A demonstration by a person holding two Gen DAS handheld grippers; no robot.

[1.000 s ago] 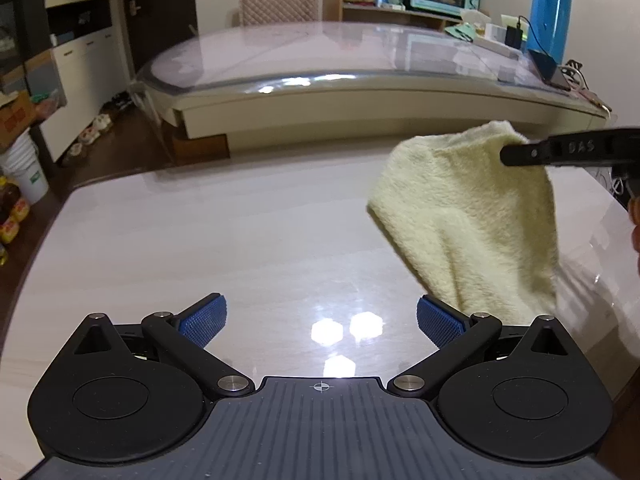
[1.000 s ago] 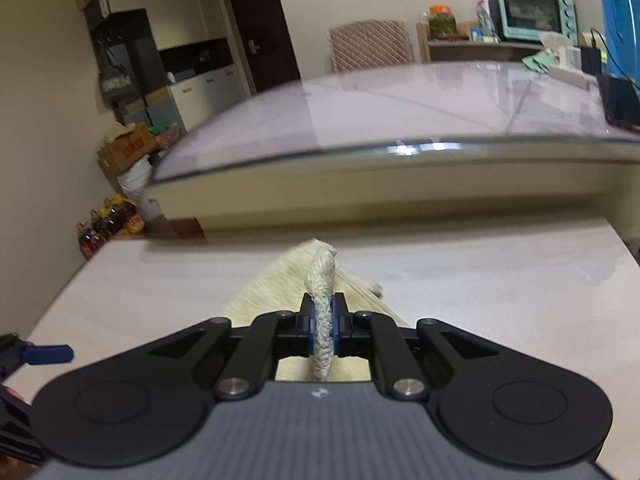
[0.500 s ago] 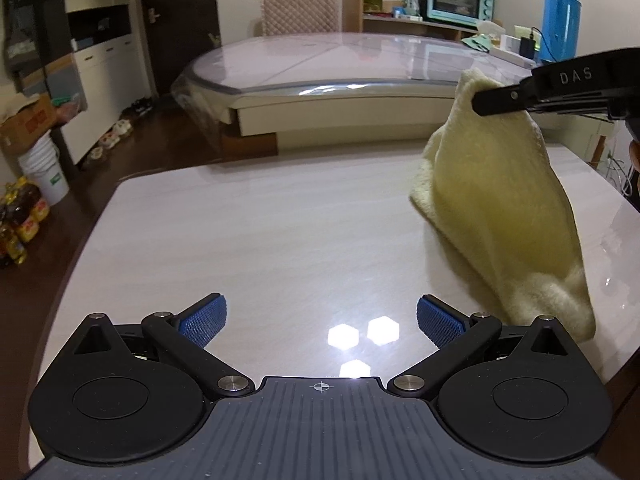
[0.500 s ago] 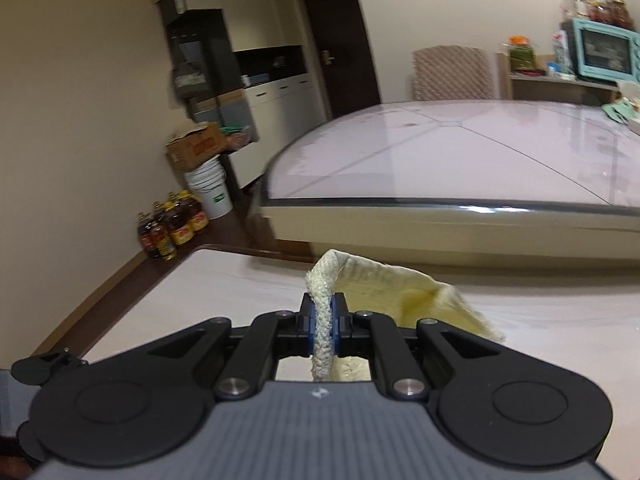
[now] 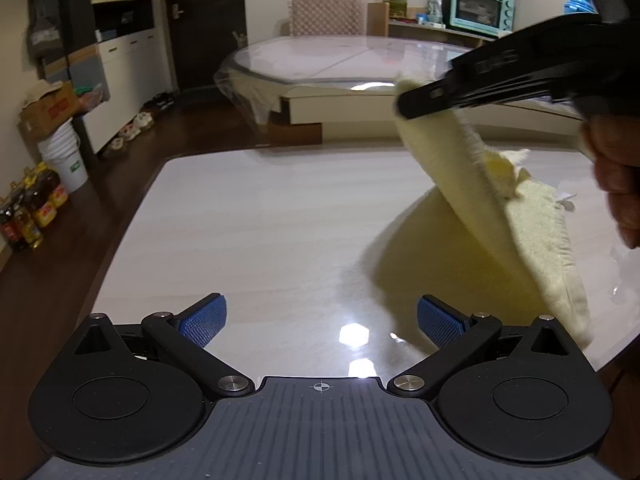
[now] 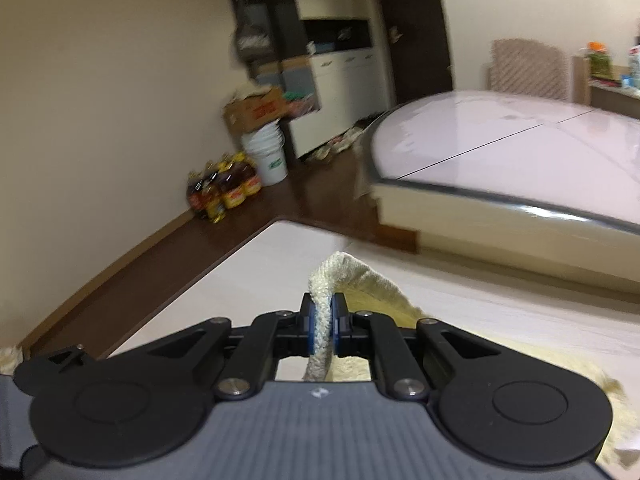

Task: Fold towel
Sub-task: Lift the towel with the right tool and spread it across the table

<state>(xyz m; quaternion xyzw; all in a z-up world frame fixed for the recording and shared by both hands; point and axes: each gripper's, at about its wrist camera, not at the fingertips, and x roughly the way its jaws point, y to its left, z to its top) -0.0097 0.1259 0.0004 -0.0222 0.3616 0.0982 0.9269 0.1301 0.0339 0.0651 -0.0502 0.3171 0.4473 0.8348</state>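
A pale yellow towel [image 5: 496, 200] hangs at the right of the glossy white table [image 5: 260, 220], its lower end near the table's right edge. My right gripper [image 6: 323, 322] is shut on a fold of the towel [image 6: 360, 280] and holds that corner up in the air; it also shows in the left wrist view [image 5: 404, 104] as a black arm at upper right. My left gripper [image 5: 322, 318] is open and empty, low over the table's near side, left of the towel.
A second, larger glass-topped table [image 5: 340, 64] stands beyond. On the floor at left are oil bottles [image 5: 32, 208], a white bucket [image 5: 68, 160] and a cardboard box [image 5: 48, 108]. A hand [image 5: 616, 176] holds the right gripper.
My right gripper has swung leftward with the towel corner, and the towel now slants over the table's right side. My left gripper has stayed open.
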